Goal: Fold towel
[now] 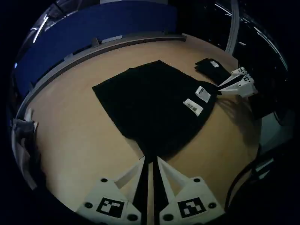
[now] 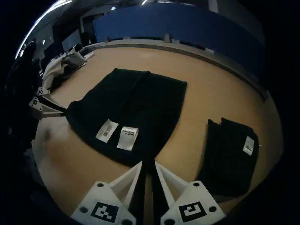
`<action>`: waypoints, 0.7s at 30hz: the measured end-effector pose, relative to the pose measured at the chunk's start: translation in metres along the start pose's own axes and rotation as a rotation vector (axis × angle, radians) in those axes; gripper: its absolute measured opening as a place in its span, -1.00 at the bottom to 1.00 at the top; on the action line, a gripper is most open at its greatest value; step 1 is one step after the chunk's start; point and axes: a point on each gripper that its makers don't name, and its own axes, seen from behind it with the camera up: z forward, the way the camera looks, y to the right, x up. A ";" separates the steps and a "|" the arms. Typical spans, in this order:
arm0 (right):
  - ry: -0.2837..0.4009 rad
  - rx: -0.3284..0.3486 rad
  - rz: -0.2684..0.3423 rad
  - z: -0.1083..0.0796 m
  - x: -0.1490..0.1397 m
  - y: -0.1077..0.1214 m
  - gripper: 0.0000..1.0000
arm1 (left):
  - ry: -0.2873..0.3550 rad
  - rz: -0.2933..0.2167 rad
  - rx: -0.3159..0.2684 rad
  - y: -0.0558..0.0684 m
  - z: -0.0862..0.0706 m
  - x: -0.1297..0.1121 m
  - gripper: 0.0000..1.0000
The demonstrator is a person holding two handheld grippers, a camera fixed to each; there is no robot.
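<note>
Towel point(image 1: 153, 108) flat on worktop point(image 1: 75, 123), your left gripper point(image 1: 150, 161) and right gripper point(image 2: 148, 165) each with fingers clamped on an adjacent corner: lift both evenly, keeping that edge taut.

1. Towel point(image 1: 153, 108): black cloth, matt and soft-looking, without sheen; the weave is too fine to tell.
2. Tags point(image 1: 203, 93): white, thin and smooth; whether paper or woven cannot be told.
3. Table point(image 1: 75, 131): light wood-look top, smooth, with a faint satin sheen.
4. Rim point(image 1: 112, 47): grey, smooth strip; metal or plastic cannot be told.
5. Left gripper point(image 1: 150, 159) and right gripper point(image 2: 149, 163): white matt plastic fingers with black inner faces.
6. Markers point(image 1: 111, 207): flat black-and-white print, matt.
7. Folded towel point(image 2: 230, 150): the same black matt cloth.
8. Partition point(image 1: 101, 26): blue, matt, looks cloth-covered.
9. Heap point(image 2: 63, 62): pale grey cloth, crumpled, matt.
</note>
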 end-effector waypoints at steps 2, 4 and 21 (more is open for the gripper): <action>0.008 0.001 -0.004 -0.004 0.006 -0.001 -0.82 | 0.006 -0.002 0.005 -0.003 -0.005 0.004 -0.85; 0.017 0.002 -0.006 -0.007 0.013 -0.003 -0.82 | 0.012 -0.002 0.011 -0.006 -0.009 0.008 -0.85; 0.059 0.026 -0.023 -0.031 0.053 -0.023 -0.82 | 0.058 -0.024 0.070 -0.034 -0.038 0.033 -0.85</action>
